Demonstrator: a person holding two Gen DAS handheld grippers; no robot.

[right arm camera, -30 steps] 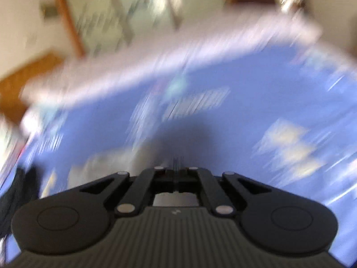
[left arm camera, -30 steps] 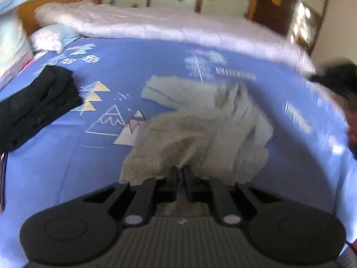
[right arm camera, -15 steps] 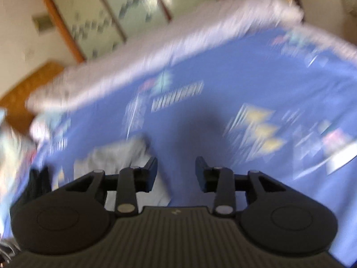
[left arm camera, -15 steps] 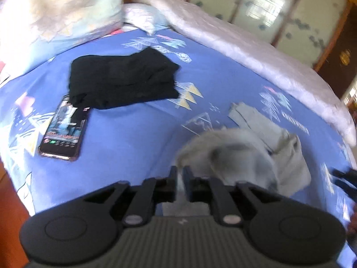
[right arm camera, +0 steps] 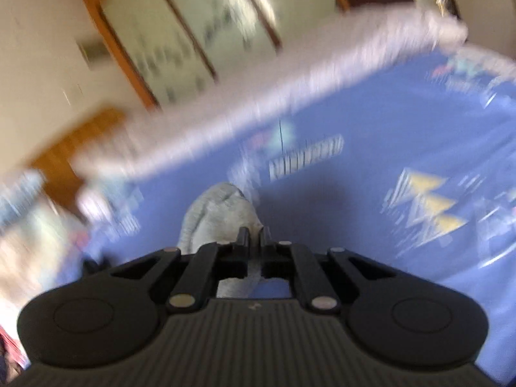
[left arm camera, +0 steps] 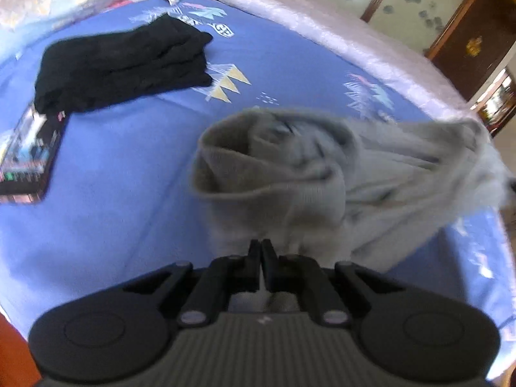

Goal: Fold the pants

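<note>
- Crumpled grey knit pants [left arm camera: 290,174]: smeared by motion; far right end cut off at the left wrist view's edge.
- Dark rectangular smartphone [left arm camera: 27,158]: left side cropped; one corner hidden under the folded black garment [left arm camera: 119,64].
- Right wrist view: blue patterned bedsheet [right arm camera: 371,193] and wooden-framed glass doors [right arm camera: 193,32] streaked; printed lettering illegible.

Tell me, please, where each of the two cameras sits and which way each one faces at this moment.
Left wrist: on the left gripper, angled down along its fingers at the blue bedsheet; its jaws are shut on the grey pants, with folded black pants and a phone beyond.
Right wrist: on the right gripper, looking more level across the bed toward glass-panelled doors; its jaws pinch grey cloth.
Shared: the grey pants, the sheet, the rolled pale quilt.
</note>
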